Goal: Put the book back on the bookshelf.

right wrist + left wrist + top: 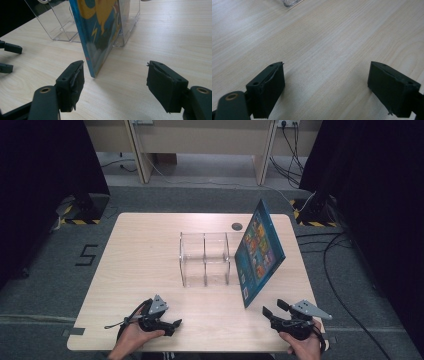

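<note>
A thin picture book with a blue spine and a colourful cover stands on edge, tilted, leaning on the right end of a clear acrylic rack with three compartments. My right gripper lies at the table's front right, open, just short of the book's near bottom corner. In the right gripper view the book rises just beyond the open right gripper, nothing pressed by the pads, and the rack stands behind it. My left gripper rests at the front left. The left gripper is open over bare wood.
The pale wooden table has a small dark round disc near its back edge. Cables trail over the grey floor at the right, and a "5" mark is on the floor at the left. Black curtains hang on both sides.
</note>
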`<act>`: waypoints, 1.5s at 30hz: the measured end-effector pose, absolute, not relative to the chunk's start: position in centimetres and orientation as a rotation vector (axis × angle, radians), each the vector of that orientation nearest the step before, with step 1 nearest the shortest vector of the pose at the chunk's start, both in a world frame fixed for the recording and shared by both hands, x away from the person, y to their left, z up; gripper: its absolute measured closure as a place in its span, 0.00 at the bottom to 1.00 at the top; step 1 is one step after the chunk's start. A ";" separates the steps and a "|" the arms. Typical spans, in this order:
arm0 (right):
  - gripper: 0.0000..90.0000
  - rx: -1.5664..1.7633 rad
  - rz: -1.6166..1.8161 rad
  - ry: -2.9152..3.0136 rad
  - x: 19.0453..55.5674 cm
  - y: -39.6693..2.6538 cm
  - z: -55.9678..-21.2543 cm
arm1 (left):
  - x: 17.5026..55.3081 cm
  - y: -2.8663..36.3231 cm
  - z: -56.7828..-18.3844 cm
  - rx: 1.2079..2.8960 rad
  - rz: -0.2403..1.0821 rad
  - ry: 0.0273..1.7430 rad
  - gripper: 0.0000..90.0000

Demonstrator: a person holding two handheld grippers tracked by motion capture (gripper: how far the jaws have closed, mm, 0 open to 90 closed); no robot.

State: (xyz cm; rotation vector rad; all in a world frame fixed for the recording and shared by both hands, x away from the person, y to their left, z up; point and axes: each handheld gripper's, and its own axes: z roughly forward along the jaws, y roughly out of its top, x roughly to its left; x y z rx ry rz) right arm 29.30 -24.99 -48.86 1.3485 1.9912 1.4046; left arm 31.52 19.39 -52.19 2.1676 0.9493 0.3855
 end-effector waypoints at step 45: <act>0.18 1.371 1.015 2.129 25.9 -26.6 -50.4 | 31.4 19.5 -52.3 2.158 0.387 0.936 0.14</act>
